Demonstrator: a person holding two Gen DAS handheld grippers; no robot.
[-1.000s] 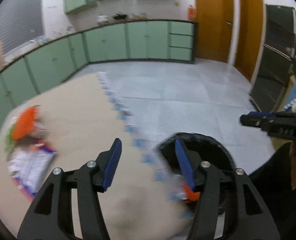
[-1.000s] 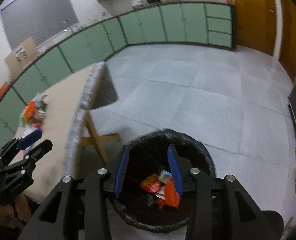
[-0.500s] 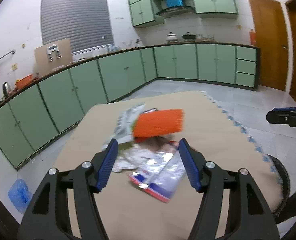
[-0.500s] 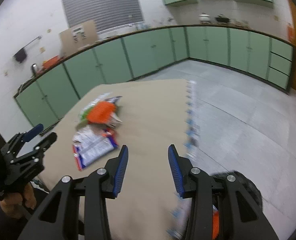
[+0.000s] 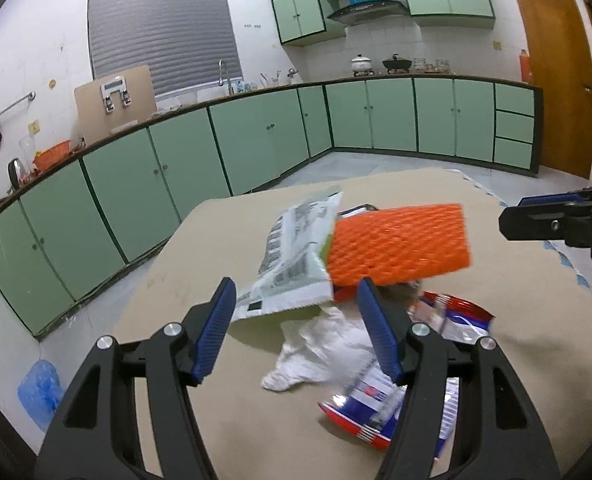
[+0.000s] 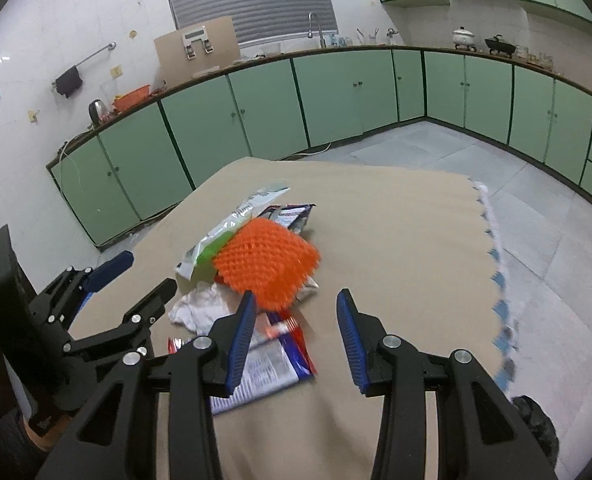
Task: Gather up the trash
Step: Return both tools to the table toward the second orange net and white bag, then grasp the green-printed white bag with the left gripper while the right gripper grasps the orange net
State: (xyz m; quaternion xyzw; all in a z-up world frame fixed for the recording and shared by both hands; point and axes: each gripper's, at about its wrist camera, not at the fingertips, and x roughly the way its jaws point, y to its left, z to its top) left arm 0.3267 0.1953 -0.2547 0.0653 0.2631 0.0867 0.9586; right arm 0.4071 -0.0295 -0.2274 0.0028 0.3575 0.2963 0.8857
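Observation:
A trash pile lies on the tan tablecloth (image 5: 516,280). It holds an orange foam net (image 5: 400,244), a white-green wrapper (image 5: 296,252), a crumpled white tissue (image 5: 324,352) and a red-blue wrapper (image 5: 376,408). My left gripper (image 5: 296,296) is open just short of the pile, with nothing between its blue pads. My right gripper (image 6: 296,300) is open too and empty, close in front of the orange net (image 6: 268,268) and over the red-blue wrapper (image 6: 264,364). In the right wrist view the left gripper (image 6: 146,274) stands left of the pile. The right gripper (image 5: 524,214) shows at the right edge of the left wrist view.
A black-lined bin (image 6: 536,420) sits on the floor past the table's scalloped right edge (image 6: 496,260). Green cabinets (image 5: 256,148) line the walls. A blue bag (image 5: 40,392) lies on the floor at the left. A dark wrapper (image 6: 292,216) lies behind the orange net.
Both views have swung from the bin on the floor over to the table. Both grippers have come close to the trash pile, which now fills the middle of each view.

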